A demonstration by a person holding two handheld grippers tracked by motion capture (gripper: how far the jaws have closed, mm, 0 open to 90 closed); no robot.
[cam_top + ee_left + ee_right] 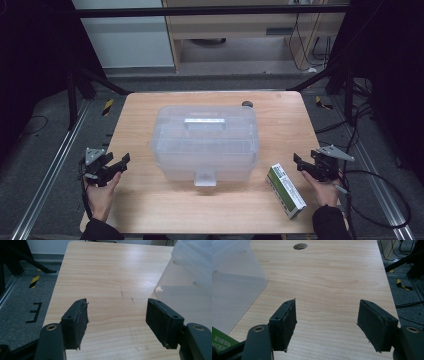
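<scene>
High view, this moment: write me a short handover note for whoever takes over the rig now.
Left gripper: open, empty, held at the table's left edge.
Right gripper: open, empty, at the right edge, close to the green and white box.
Clear plastic bin: middle of the table, lid on, front latch facing the person.
Box: flat on the table, right of the bin, apart from it.
Done: nothing visible; neither thing is touched.
Left: probably open the bin and put the box inside.
</scene>
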